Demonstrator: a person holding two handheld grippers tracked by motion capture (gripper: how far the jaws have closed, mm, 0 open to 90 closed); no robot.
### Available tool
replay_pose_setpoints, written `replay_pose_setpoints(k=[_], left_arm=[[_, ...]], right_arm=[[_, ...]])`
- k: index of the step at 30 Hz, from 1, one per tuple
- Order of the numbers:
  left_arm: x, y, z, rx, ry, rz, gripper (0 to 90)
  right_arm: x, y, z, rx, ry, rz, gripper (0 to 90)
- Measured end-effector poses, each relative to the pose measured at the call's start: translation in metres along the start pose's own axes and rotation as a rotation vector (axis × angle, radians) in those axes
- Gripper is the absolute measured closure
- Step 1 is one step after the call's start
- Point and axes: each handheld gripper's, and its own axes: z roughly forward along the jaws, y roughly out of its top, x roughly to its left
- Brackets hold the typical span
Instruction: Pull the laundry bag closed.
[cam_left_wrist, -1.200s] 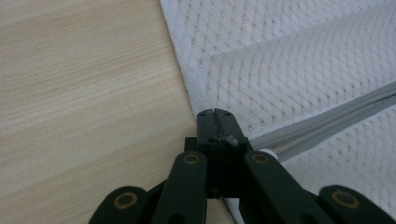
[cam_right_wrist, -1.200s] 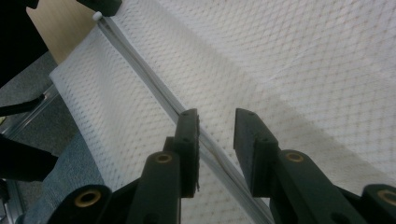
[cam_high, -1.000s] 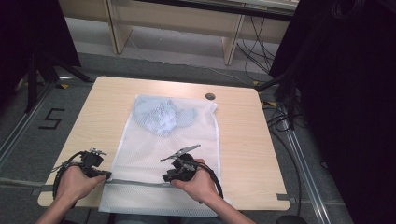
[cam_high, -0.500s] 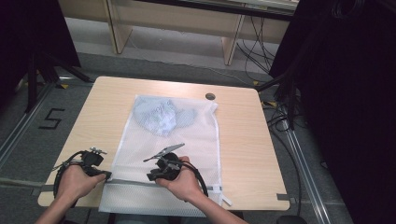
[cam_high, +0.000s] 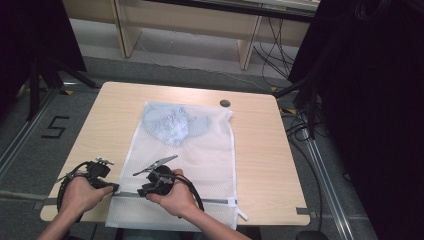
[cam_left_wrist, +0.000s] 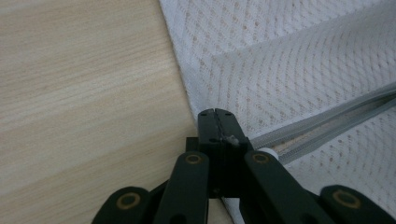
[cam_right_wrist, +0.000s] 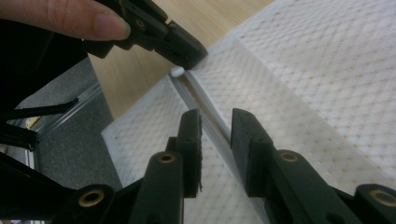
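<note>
Mesh laundry bag (cam_high: 190, 165) lies flat on the bench (cam_high: 260, 150). Left hand-held gripper (cam_left_wrist: 215, 116) is clenched on the bag's edge at the zipper's (cam_right_wrist: 205, 109) end. Right hand-held gripper (cam_right_wrist: 215, 140) straddles the zipper, its jaws just opening, unclamped

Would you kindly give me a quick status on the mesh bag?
Left gripper shut on zipper end. Right gripper open, jaws astride zipper. Mesh bag flat, blue garment inside. Nothing in the way.

Even light, perhaps soft close-ups

Black left gripper (cam_high: 111, 187), black right gripper (cam_right_wrist: 215, 140), brass-coloured pivot rivets, looping black cables, bare forearms
</note>
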Motion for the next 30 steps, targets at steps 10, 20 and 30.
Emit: replay_pose_setpoints(k=[10,20,30], left_arm=[[0.001,0.0,0.0,0.003,0.0,0.003,89.7],[0.001,-0.001,0.0,-0.007,-0.005,-0.01,89.8],[0.004,0.0,0.0,-0.011,-0.013,0.006,89.8]], right_arm=[[0.008,0.012,0.017,-0.003,0.025,-0.016,73.3],[0.013,0.016,0.03,0.003,0.049,0.016,75.0],[0.015,0.021,0.037,0.012,0.04,0.044,75.9]])
